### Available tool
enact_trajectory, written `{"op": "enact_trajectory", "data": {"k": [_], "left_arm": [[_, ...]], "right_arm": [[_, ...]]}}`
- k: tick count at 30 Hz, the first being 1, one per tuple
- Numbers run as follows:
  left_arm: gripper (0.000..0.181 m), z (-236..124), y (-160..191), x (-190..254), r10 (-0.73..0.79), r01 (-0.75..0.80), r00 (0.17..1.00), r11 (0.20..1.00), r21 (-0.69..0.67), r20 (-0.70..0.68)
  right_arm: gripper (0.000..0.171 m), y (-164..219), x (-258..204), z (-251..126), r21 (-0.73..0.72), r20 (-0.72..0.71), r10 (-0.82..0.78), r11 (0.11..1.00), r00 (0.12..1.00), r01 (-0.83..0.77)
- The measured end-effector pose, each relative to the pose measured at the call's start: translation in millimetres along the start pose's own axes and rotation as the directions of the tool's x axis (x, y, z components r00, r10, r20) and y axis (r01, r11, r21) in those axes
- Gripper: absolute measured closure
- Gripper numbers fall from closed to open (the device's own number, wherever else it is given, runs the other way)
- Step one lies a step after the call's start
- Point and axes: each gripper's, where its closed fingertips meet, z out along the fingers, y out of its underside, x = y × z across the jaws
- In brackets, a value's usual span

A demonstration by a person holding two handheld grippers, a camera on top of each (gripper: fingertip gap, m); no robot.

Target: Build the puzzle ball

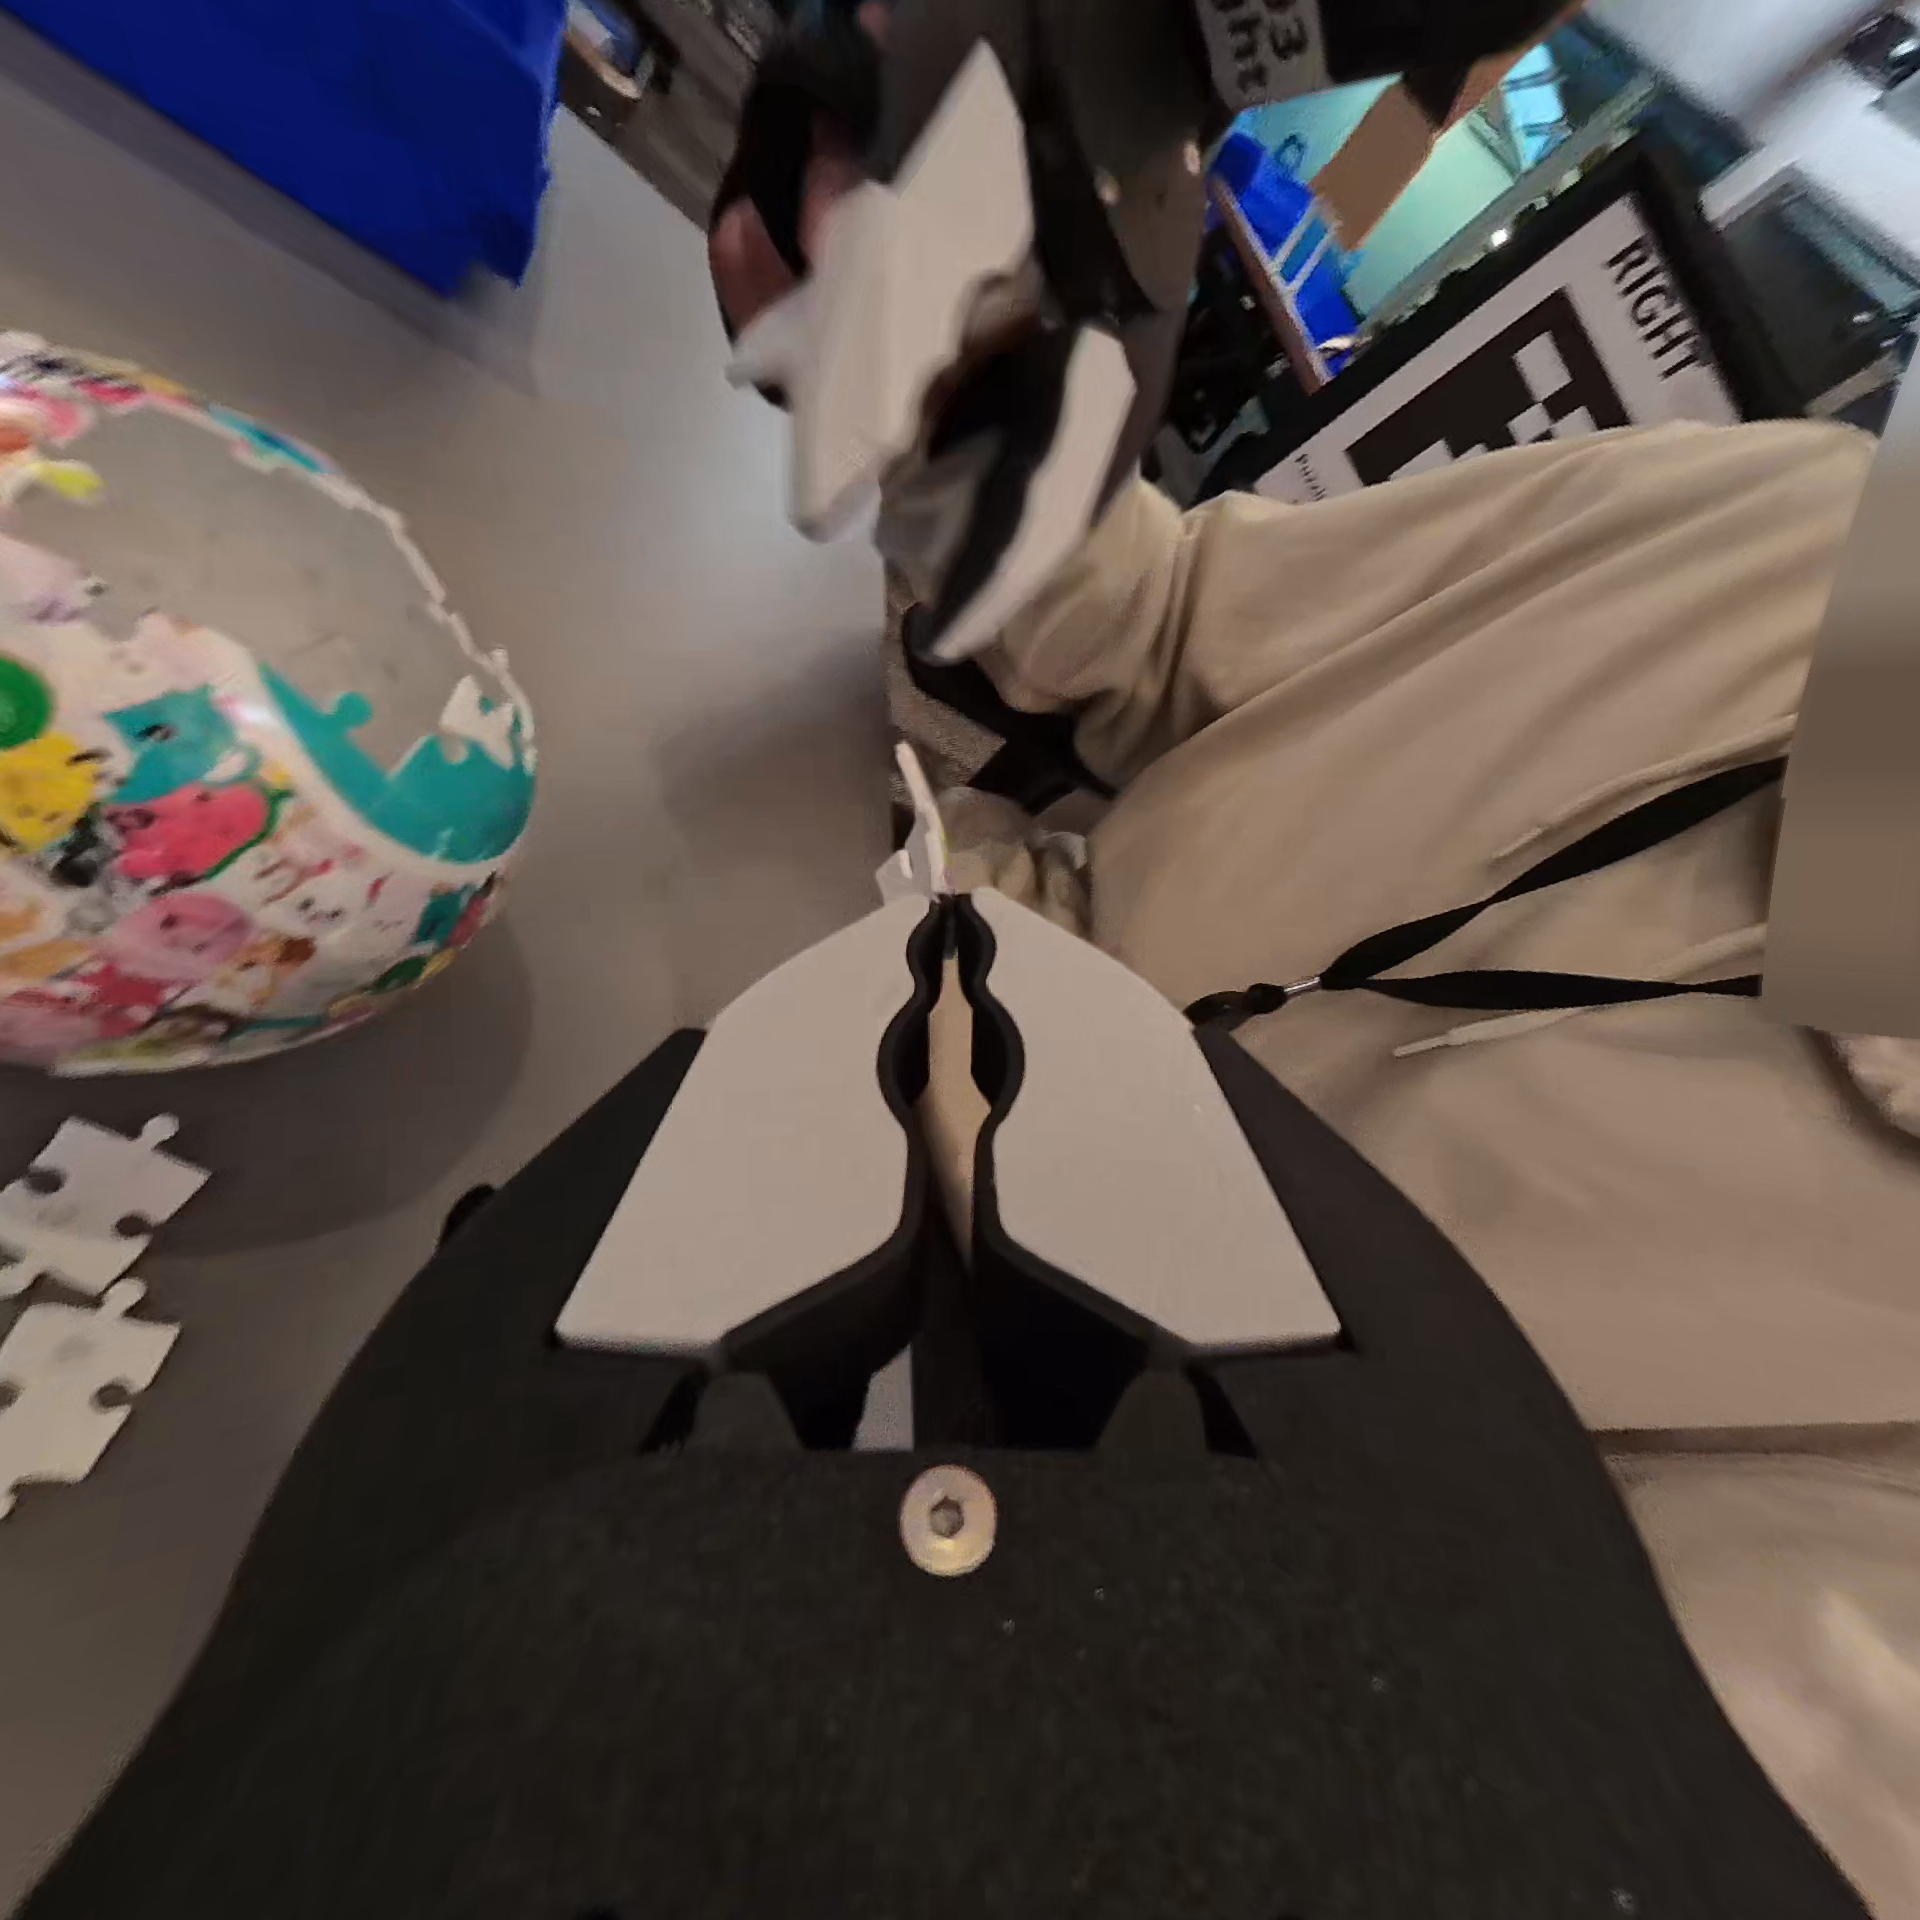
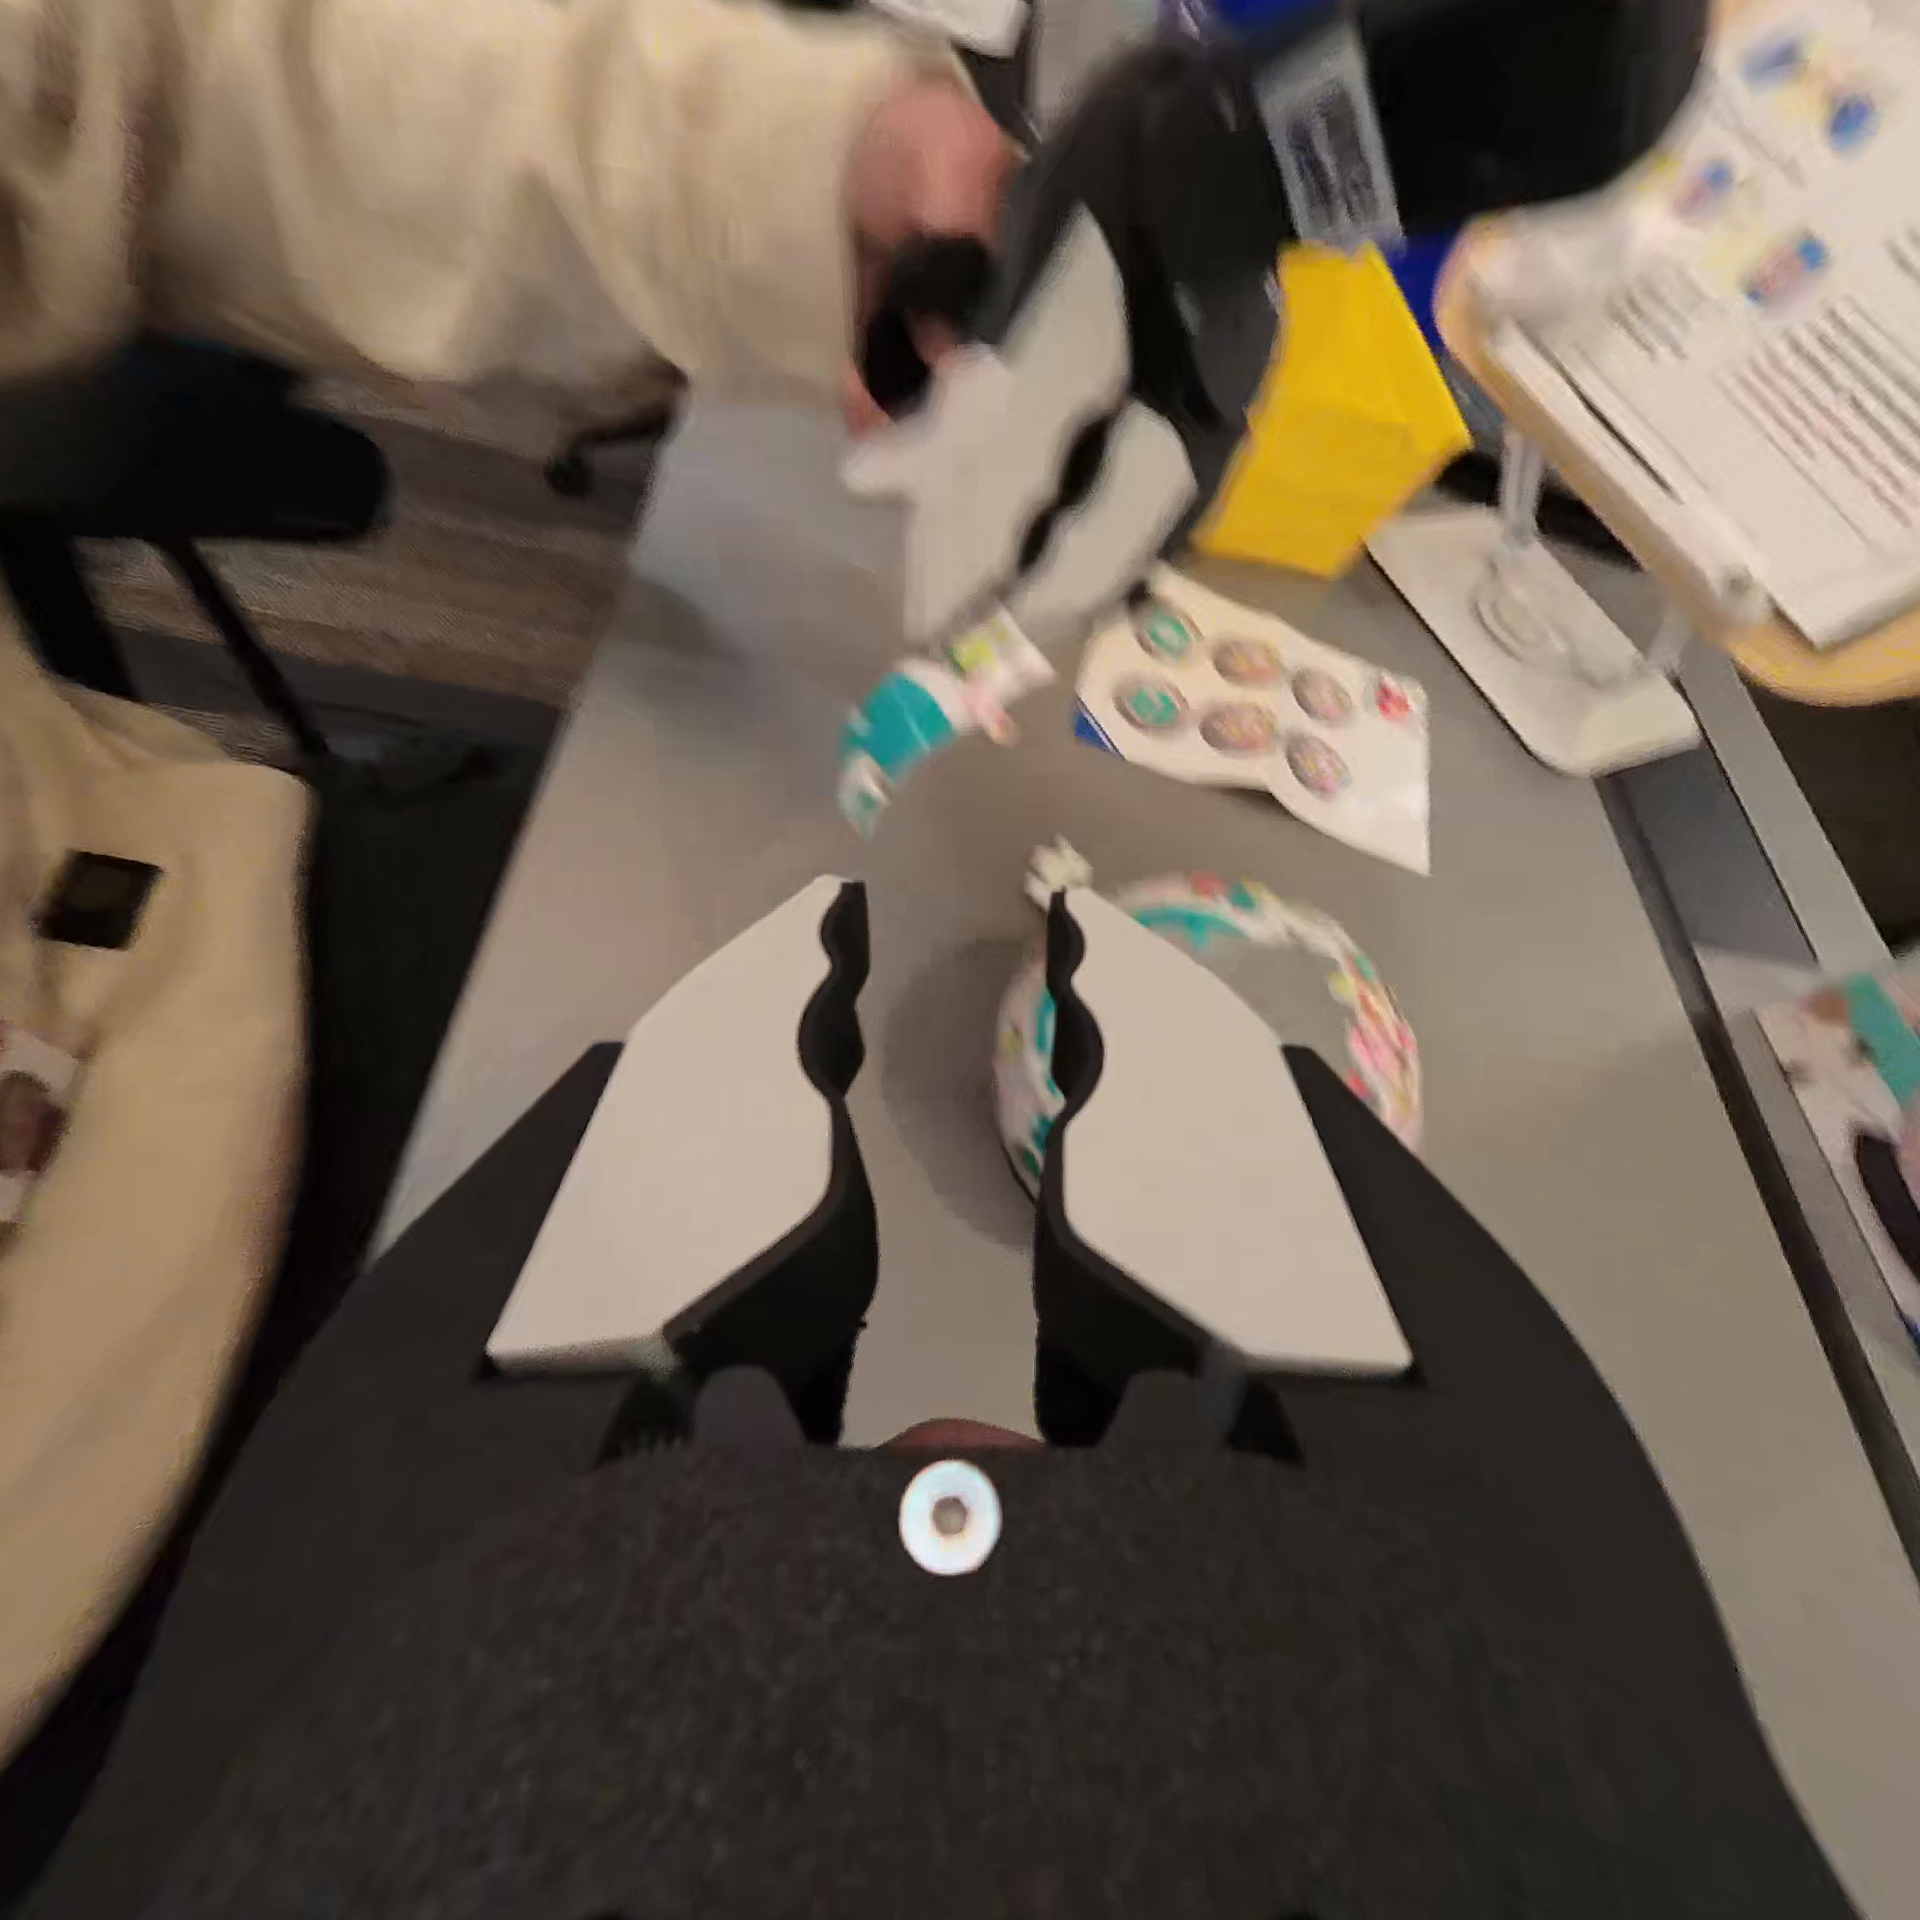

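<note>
Here, from left to right:

Loose pieces [image 1: 88,1195]: two or so blank-backed puzzle pieces lie face down on the grey table [image 1: 644,644], just below the ball.

Puzzle ball [image 1: 208,727]: a part-built coloured shell resting on the table, its top open with a jagged rim; nothing can be seen inside the hollow.

Left gripper [image 1: 948,909]: jaws pressed together on a small puzzle piece [image 1: 920,831], held edge-on and lifted clear of the table, well apart from the ball.

Right gripper [image 2: 956,904]: jaws spread, holding nothing; it hovers above a curved band of joined pieces [image 2: 1351,997] lying on the table.

Step in hand: probably carrying the pinched piece to the ball's open rim.

Doing it well: turn the piece printed side out, line its tabs up with the rim's notches, press gently, and steady the shell with the free gripper so it does not roll.

Blue bin [image 1: 312,125]: at the table's far edge; contents hidden.
</note>
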Motion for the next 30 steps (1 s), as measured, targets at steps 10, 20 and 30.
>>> {"op": "enact_trajectory", "data": {"k": [10,20,30], "left_arm": [[0.180,-7,57,-54,-0.128,0.117,0.985,0.989,0.093,0.112],[0.180,-22,109,-109,-0.386,0.401,0.915,0.902,-0.159,0.115],[0.116,-36,101,-134,-0.273,0.317,0.934,0.931,-0.182,0.229]], "right_arm": [[0.041,153,39,16,-0.158,-0.181,0.350,0.912,0.919,-0.378],[0.027,158,44,71,-0.216,-0.116,0.378,0.893,0.919,-0.395],[0.031,142,46,68,-0.087,-0.004,0.492,0.867,0.870,-0.491]]}}
